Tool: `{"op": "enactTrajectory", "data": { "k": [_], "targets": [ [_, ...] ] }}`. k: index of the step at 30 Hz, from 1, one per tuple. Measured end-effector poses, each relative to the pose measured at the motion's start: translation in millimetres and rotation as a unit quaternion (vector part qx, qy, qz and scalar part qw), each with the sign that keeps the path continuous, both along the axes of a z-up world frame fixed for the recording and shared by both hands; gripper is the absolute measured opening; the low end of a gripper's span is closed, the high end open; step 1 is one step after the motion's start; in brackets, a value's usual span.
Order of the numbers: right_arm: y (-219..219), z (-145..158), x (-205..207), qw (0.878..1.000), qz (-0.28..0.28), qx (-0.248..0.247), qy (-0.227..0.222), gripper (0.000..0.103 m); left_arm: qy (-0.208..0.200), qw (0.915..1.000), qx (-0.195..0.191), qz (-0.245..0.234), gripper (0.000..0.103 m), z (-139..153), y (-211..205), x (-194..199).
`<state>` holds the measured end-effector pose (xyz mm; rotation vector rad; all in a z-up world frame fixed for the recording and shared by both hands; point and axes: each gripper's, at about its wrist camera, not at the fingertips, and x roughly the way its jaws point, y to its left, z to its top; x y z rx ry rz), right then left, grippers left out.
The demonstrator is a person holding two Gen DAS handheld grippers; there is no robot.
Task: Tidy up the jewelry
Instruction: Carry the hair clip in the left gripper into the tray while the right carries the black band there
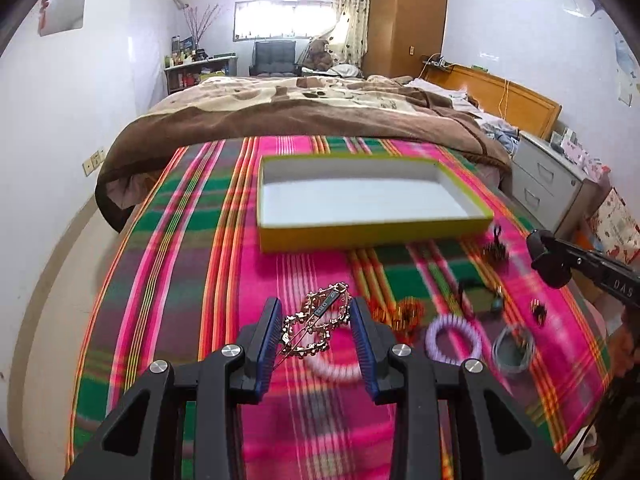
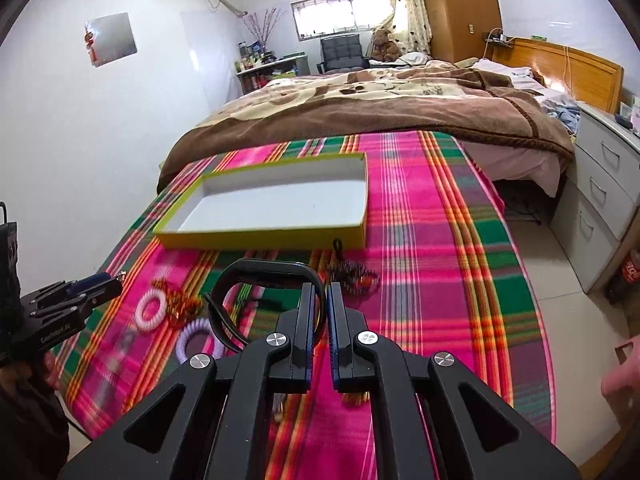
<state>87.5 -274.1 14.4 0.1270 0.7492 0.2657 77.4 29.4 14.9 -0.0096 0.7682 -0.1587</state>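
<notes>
My left gripper (image 1: 316, 307) is shut on a gold rhinestone hair clip (image 1: 316, 320), held just above the striped pink and green blanket (image 1: 192, 280). In the right wrist view that gripper (image 2: 105, 285) shows at the left edge. My right gripper (image 2: 323, 300) is shut on a black wristband (image 2: 260, 270), whose loop sticks out to the left of the fingers. Its tip (image 1: 546, 258) enters the left wrist view from the right. A shallow yellow-green box (image 1: 360, 237) (image 2: 260, 239) with a white inside lies beyond both grippers, nothing in it.
On the blanket lie a purple coil hair tie (image 1: 454, 338) (image 2: 196, 340), a pink-white coil tie (image 1: 336, 369) (image 2: 152, 312), grey hair ties (image 1: 514, 350), an orange-gold piece (image 1: 404, 316) and a dark claw clip (image 1: 494, 250) (image 2: 352, 274). A bed (image 1: 304, 116) lies behind, drawers (image 2: 604, 184) to the right.
</notes>
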Motion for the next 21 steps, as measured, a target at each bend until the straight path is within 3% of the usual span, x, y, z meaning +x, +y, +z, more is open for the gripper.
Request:
{"op": "enactTrajectory", "data": {
  "k": [4, 12, 21],
  "targets": [
    [2, 5, 22, 1.000, -0.008, -0.004, -0.001, 0.006, -0.005, 0.9999, -0.015, -0.004, 0.035, 9, -2, 25],
    [5, 12, 71, 0.999, -0.029, -0.015, 0.000, 0.006, -0.010, 0.9999, -0.004, -0.005, 0.035, 22, -14, 83],
    [7, -2, 129, 0.998, -0.048, -0.028, 0.028, 0.006, 0.016, 0.9998, -0.006, -0.004, 0.035, 3, -18, 148]
  ]
}}
